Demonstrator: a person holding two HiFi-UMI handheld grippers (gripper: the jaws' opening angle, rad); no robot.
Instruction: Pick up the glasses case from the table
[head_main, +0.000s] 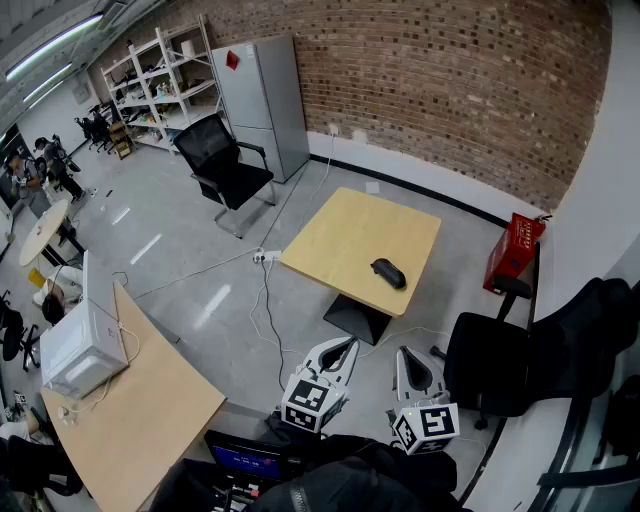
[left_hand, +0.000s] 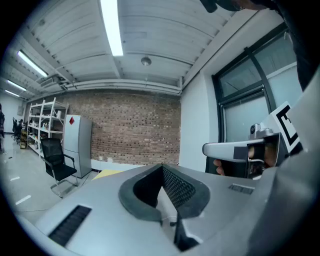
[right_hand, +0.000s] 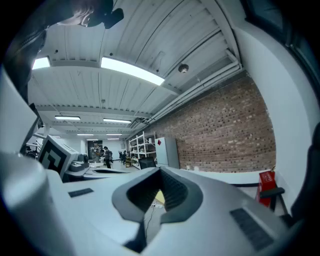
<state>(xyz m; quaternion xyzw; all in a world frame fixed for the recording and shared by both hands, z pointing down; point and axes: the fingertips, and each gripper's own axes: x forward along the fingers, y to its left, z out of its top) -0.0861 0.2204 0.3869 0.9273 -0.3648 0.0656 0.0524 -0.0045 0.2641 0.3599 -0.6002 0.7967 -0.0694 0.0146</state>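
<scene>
The black glasses case (head_main: 388, 272) lies near the front right corner of the light wooden table (head_main: 350, 225). Both grippers hover low in the head view, close to the person's body and well short of the table. My left gripper (head_main: 347, 344) points toward the table with its jaws together and nothing between them. My right gripper (head_main: 406, 353) sits beside it, also shut and empty. In the left gripper view the left gripper (left_hand: 162, 168) has its jaws meeting, with the right gripper (left_hand: 242, 155) at its side. The right gripper (right_hand: 160, 171) likewise shows closed jaws in its own view.
A black office chair (head_main: 515, 355) stands right of the table, another (head_main: 222, 160) behind it on the left. A red box (head_main: 515, 250) leans by the wall. Cables (head_main: 268, 300) run across the floor. A second desk (head_main: 140, 410) with a white appliance (head_main: 80, 350) is at left.
</scene>
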